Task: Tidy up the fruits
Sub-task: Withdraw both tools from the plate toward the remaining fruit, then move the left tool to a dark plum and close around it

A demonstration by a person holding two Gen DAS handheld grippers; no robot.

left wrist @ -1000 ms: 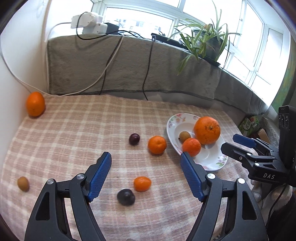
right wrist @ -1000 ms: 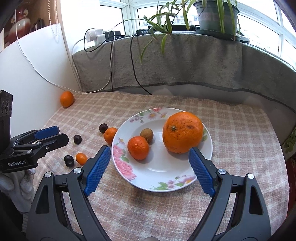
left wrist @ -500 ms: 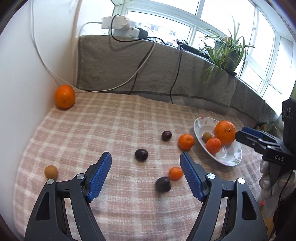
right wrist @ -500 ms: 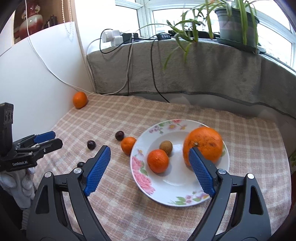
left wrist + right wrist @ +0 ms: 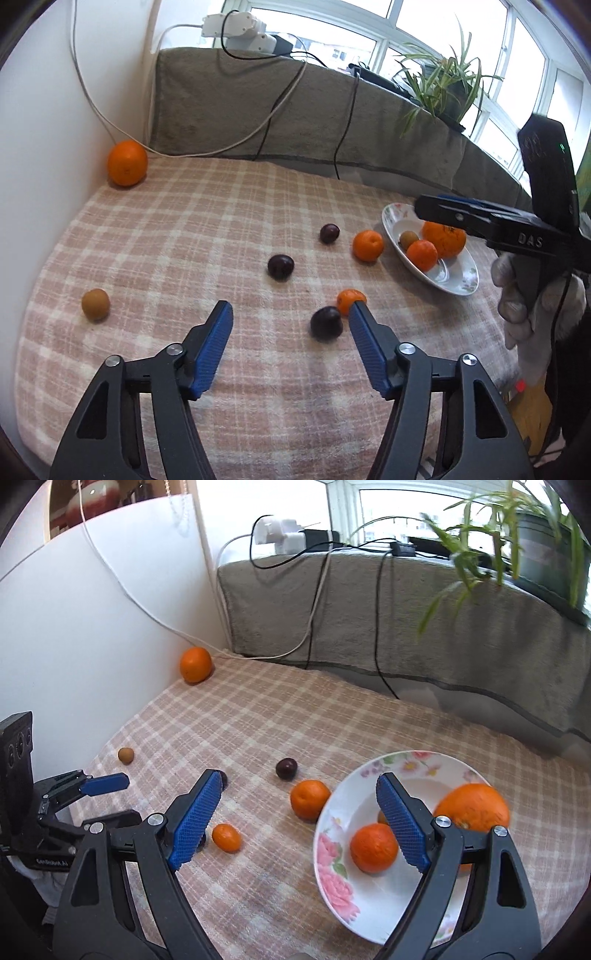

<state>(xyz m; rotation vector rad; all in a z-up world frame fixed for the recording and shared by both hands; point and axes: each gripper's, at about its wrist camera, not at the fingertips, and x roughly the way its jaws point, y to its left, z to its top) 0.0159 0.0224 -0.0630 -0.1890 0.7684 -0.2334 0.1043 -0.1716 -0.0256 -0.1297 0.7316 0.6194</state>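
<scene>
- Our left gripper hovers over the checked cloth on the surface; its fingers have just been closing but grasp nothing, and a dark plum lies between their tips.
- A small mandarin sits just beside that plum, touching the tip of one finger.
- Our right gripper hangs released near the floral plate, holding nothing.
- The plate carries a big orange, a mandarin and a small brown fruit.
- Another mandarin lies just beside the plate; two more plums, a brown fruit and a far orange are scattered on the cloth.
</scene>
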